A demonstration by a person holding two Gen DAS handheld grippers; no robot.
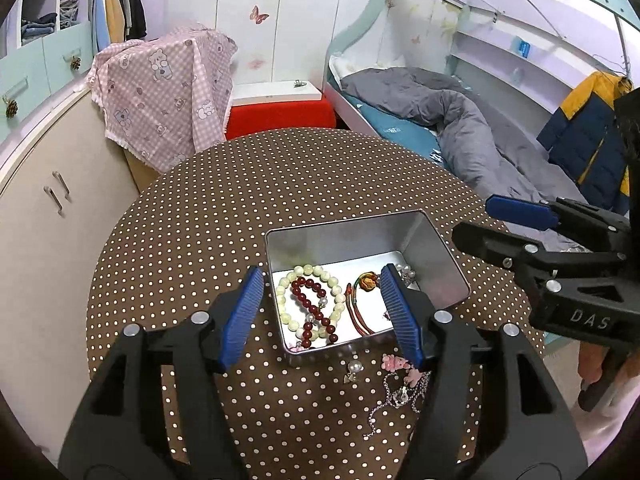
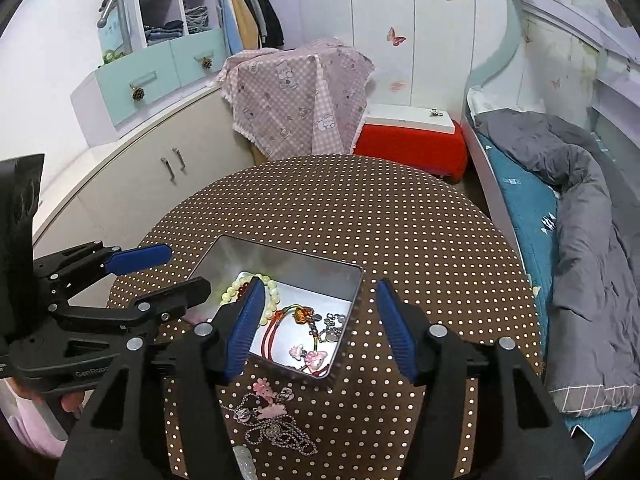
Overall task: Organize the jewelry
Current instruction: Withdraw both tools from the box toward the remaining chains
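Note:
An open silver tin (image 1: 436, 248) (image 2: 304, 258) sits on the brown polka-dot round table (image 1: 240, 208) (image 2: 400, 220). In it lie a pale green bead bracelet (image 1: 285, 300) (image 2: 269, 304), a dark red bead bracelet (image 1: 316, 312), a red cord bracelet (image 1: 356, 308) (image 2: 276, 328) and pink charms (image 2: 310, 356). On the table in front of the tin lie a silver chain with pink charms (image 1: 400, 384) (image 2: 264, 412) and a pearl piece (image 1: 354, 368). My left gripper (image 1: 322, 316) (image 2: 160, 276) is open and empty over the tin's near edge. My right gripper (image 2: 318, 324) (image 1: 492, 220) is open and empty.
A cream cabinet (image 1: 40, 208) stands left of the table. A pink checked cloth (image 1: 160, 92) covers something behind it, next to a red box (image 1: 280, 118). A bed with a grey duvet (image 1: 460, 128) runs along the right side.

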